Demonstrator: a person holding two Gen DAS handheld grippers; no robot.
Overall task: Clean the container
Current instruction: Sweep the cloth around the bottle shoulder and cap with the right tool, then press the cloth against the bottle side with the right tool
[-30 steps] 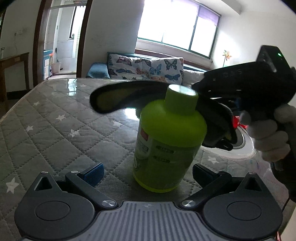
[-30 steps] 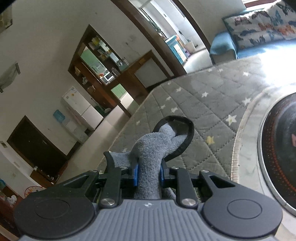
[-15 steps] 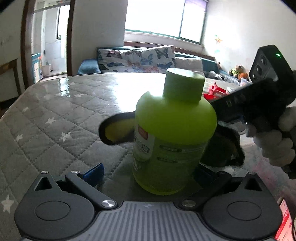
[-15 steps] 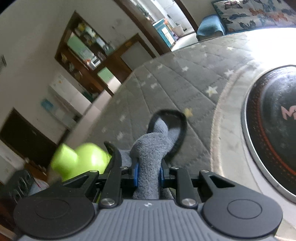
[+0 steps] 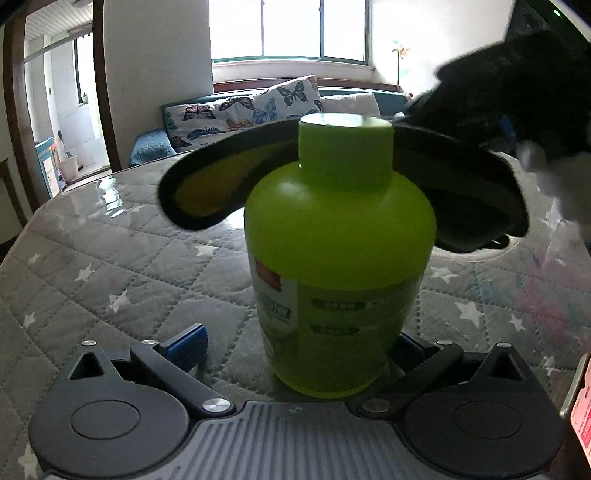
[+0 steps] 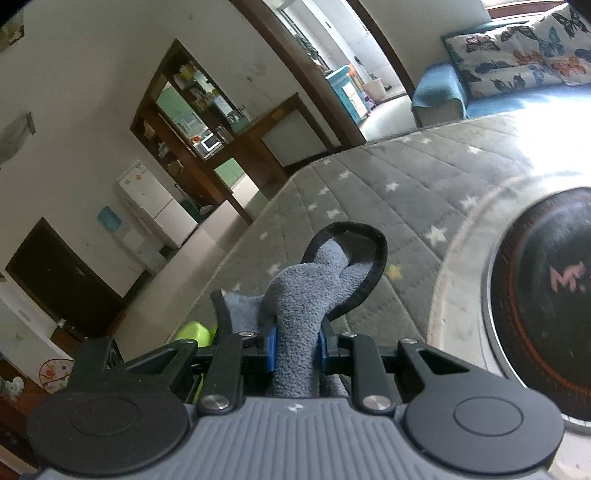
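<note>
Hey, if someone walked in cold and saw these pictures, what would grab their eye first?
The bright green bottle fills the middle of the left wrist view, standing upright on the grey star-quilted tabletop between the open left gripper. In the right wrist view, the right gripper is clamped on a grey-blue cloth with black edging.

Grey quilted star-print cover (image 5: 110,258) under glass on the tabletop. Butterfly-print cushions (image 5: 255,107) on blue sofa (image 6: 439,92) by bright window (image 5: 280,29). White fridge (image 6: 155,206), dark wood shelving (image 6: 184,122) at the far wall.
</note>
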